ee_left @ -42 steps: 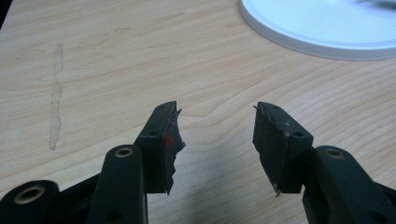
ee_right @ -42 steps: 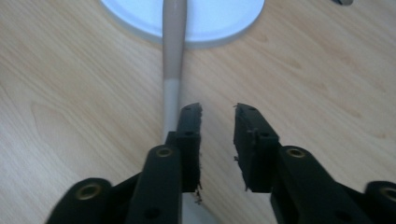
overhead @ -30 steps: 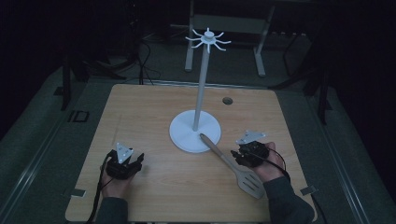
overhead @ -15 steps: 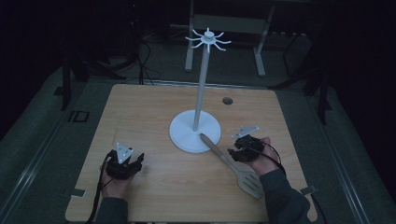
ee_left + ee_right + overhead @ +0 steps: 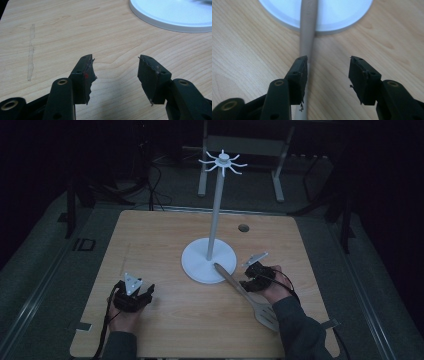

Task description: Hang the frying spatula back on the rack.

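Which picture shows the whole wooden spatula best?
The high view: the spatula lies whole on the table, handle tip on the white stand base, slotted blade near the person's sleeve. The right gripper view shows just its handle by the gripper.

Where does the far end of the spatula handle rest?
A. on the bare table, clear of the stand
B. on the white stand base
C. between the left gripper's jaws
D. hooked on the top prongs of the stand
B: the spatula lies slanted on the table with its handle tip overlapping the rim of the white base; the right gripper view shows the handle running onto it.
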A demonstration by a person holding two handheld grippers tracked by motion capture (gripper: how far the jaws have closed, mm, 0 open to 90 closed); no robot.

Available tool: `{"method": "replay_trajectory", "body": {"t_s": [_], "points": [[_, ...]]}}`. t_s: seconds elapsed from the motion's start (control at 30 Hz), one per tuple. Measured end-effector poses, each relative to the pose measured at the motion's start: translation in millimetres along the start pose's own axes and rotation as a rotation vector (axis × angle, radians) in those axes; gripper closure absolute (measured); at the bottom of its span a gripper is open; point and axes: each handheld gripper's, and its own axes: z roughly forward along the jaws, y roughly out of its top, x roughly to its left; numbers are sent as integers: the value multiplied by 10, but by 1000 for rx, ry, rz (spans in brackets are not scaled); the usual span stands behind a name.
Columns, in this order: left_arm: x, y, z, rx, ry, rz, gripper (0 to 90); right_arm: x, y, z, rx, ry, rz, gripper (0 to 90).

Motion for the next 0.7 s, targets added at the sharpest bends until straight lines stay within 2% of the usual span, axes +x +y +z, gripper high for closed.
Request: {"method": "replay_trajectory", "body": {"t_s": [0.1,0.3,0.57,0.7], "points": [[2,0,0,-3,-1,-2,461,33,28,96,22,36,-8,598],[1,2,-5,-6,0,-3,460,91,92,258,50,81,-7,603],[10,5,-13,-9,-1,-2,452,98,151,452,90,113,9,696],[11,5,-12,-10,-1,-2,451,106,162,514,105,111,7,700]]}}
